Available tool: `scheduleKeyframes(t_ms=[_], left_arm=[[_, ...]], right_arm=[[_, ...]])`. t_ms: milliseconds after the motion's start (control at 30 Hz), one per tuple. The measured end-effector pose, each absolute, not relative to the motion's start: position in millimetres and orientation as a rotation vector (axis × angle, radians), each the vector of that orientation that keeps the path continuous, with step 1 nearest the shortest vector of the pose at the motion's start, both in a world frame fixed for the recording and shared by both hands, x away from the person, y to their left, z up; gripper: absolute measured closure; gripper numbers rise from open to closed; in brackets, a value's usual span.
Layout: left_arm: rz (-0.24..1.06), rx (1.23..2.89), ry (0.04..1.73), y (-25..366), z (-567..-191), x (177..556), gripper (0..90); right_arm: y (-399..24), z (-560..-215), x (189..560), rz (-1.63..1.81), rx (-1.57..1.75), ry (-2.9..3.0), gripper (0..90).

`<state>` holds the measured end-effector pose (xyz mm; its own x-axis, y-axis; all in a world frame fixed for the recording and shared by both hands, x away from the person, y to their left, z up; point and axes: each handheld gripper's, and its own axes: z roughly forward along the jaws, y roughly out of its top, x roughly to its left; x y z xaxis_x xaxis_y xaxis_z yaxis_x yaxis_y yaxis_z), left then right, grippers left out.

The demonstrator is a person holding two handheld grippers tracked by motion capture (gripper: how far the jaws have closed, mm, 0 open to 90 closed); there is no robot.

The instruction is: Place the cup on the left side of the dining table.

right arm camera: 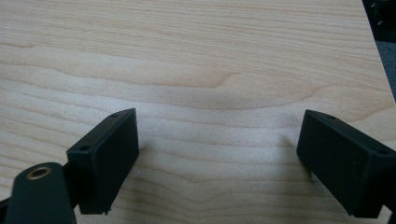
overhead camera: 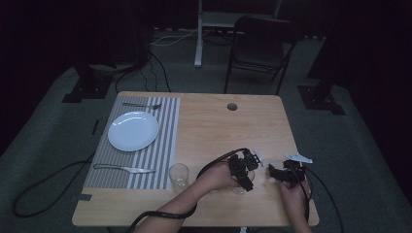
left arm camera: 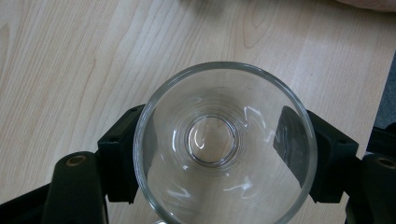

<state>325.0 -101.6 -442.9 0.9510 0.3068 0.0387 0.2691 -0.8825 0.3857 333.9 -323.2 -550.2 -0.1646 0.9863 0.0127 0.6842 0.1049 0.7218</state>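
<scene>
Glass (left arm camera: pixel 224 144) stands upright, mouth up, pinched between the 2 jaws of the left gripper (overhead camera: pixel 243 171), right gripper (overhead camera: pixel 284 174) spread empty beside it.

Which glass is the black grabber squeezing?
The glass near the table's front right, clamped between the left gripper. The other glass stands free beside the striped placemat, with nothing touching it.

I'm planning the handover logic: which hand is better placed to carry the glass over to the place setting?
Left. Its gripper is shut on the glass, fingers on both sides. The right gripper is open over bare table.
</scene>
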Motion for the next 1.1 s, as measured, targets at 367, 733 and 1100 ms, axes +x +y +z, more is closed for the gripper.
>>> scheduleKeyframes(t_ms=[367,733,1100], left_arm=[[0.153,2.682,0.416,-100,-438,329,28.5],[0.137,2.652,0.417,-97,-421,336,28.5],[0.184,2.623,0.501,-77,-406,359,28.5]], right_arm=[[-323,-550,334,0.826,1.623,1.910,12.5],[-323,-550,334,0.825,1.622,1.911,12.5],[-323,-550,334,0.825,1.619,1.911,12.5]])
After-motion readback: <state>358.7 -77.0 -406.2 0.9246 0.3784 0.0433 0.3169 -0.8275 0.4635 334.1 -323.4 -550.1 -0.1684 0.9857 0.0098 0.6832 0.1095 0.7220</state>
